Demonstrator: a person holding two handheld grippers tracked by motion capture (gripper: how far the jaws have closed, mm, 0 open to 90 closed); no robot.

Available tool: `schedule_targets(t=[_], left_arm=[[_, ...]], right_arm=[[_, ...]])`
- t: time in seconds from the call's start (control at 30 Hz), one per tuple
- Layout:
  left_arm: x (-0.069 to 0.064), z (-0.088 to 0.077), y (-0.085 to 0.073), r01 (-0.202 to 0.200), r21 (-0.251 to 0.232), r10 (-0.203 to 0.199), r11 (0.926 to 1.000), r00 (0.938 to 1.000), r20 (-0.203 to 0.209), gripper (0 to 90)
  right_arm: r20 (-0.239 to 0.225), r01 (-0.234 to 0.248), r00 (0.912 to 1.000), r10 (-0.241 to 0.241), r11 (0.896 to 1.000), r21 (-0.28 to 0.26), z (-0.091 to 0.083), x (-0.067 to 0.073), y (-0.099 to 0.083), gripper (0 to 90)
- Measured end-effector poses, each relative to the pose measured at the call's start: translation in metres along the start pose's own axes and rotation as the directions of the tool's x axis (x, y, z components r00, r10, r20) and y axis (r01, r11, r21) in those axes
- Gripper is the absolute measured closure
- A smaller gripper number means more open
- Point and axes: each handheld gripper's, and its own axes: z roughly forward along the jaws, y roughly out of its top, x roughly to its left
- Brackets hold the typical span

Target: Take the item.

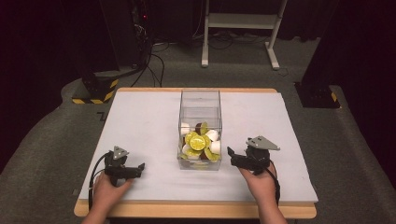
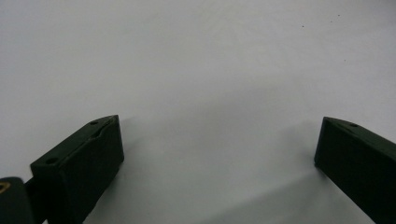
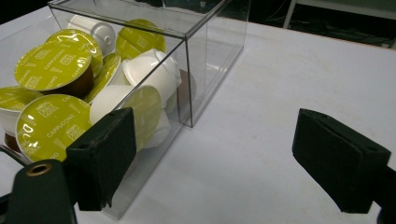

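Nearest the person, both hands sit at the table's front edge. Left black two-jaw gripper (image 1: 140, 167) rests low over the bare white table cover (image 2: 196, 70), jaws wide apart, nothing between them. Right black two-jaw gripper (image 1: 229, 152) also gaping wide, empty, tips aimed at the near right corner of the clear plastic rectangular box (image 1: 200, 128); in the right gripper view its left jaw sits just beside the box wall, can't tell if touching. Inside the box: pile of coffee capsules with yellow-green foil lids and white or brown cups (image 3: 53, 67), heaped toward the gripper-side end, far end empty. Judgement: capsules all appear boxed, none loose on the cover, so the loading part looks done; what's left, if anything, probably moving the box. Open room: plenty of bare cover either side of both grippers and beyond the box; wooden table edge (image 1: 196, 210) just behind the hands.
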Motion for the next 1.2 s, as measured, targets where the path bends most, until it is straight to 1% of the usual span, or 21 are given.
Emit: schedule_targets(t=[0.27, 0.6, 0.63, 0.8, 0.83, 0.97, 1.2], left_arm=[[0.0, 0.0, 0.0, 0.0, 0.0, 0.0, 1.0, 1.0, 0.0, 1.4], [0.0, 0.0, 0.0, 0.001, 0.0, -0.001, 1.0, 1.0, 0.0, 1.4], [0.0, 0.0, 0.0, 0.0, 0.0, 0.0, 1.0, 1.0, 0.0, 1.4], [0.0, 0.0, 0.0, 0.001, 0.0, -0.001, 1.0, 1.0, 0.0, 1.4], [0.0, 0.0, 0.0, -0.003, 0.002, 0.003, 1.0, 1.0, -0.001, 1.4], [0.0, 0.0, 0.0, 0.002, -0.001, -0.002, 1.0, 1.0, 0.0, 1.4], [0.0, 0.0, 0.0, 0.001, 0.0, -0.001, 1.0, 1.0, 0.0, 1.4]], right_arm=[[-0.015, 0.002, 0.9999, -0.002, 1.0, -0.005, -0.002, 0.004, 0.002, 14.1], [-0.036, 0.007, 0.9993, -0.007, 1.0, -0.015, 0.0, 0.012, 0.012, 14.1], [-0.044, 0.01, 0.999, -0.01, 1.0, -0.016, 0.001, 0.014, 0.013, 14.1], [-0.054, 0.007, 0.9985, -0.008, 1.0, -0.015, 0.002, 0.015, 0.016, 14.1], [-0.056, 0.003, 0.9984, -0.004, 1.0, -0.012, 0.002, 0.016, 0.017, 14.2], [-0.063, 0.004, 0.998, -0.004, 1.0, -0.012, 0.003, 0.017, 0.019, 14.2], [-0.08, 0.005, 0.9968, -0.007, 1.0, -0.02, 0.003, 0.021, 0.023, 14.1]])
